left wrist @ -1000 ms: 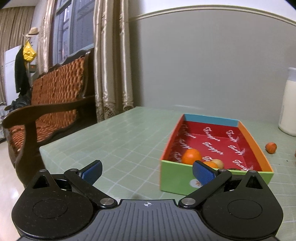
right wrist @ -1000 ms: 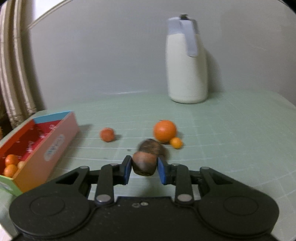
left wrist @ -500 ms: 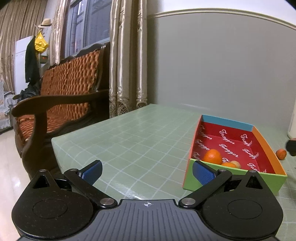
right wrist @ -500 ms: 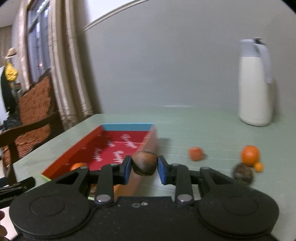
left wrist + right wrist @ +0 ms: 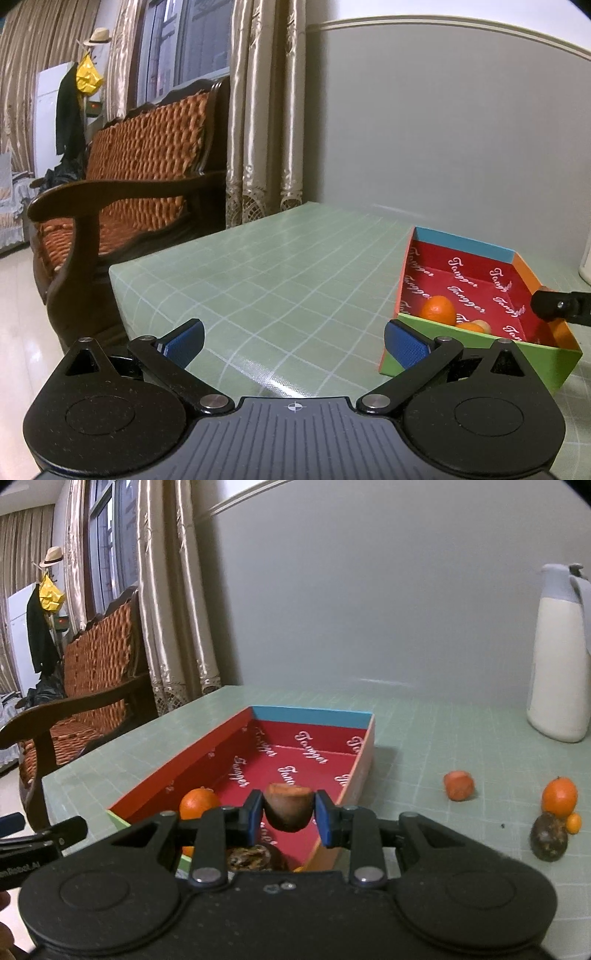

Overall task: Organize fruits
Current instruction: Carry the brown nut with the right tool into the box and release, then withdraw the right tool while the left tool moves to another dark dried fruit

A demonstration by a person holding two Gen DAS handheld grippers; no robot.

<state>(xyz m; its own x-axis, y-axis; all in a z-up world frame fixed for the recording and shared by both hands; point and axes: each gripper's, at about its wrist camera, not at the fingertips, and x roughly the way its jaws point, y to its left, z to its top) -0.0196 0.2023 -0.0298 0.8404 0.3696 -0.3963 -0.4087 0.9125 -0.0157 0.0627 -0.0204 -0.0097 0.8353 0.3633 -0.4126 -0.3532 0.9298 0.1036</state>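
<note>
A round brown fruit (image 5: pixel 287 808) is pinched between the blue pads of the right gripper (image 5: pixel 288 818), held above the near end of the open red-lined cardboard box (image 5: pixel 310 714), where an orange tangerine (image 5: pixel 199 804) lies. On the green gridded tablecloth (image 5: pixel 280 273) beside the box, the left gripper (image 5: pixel 293 338) hangs spread wide and empty.
</note>
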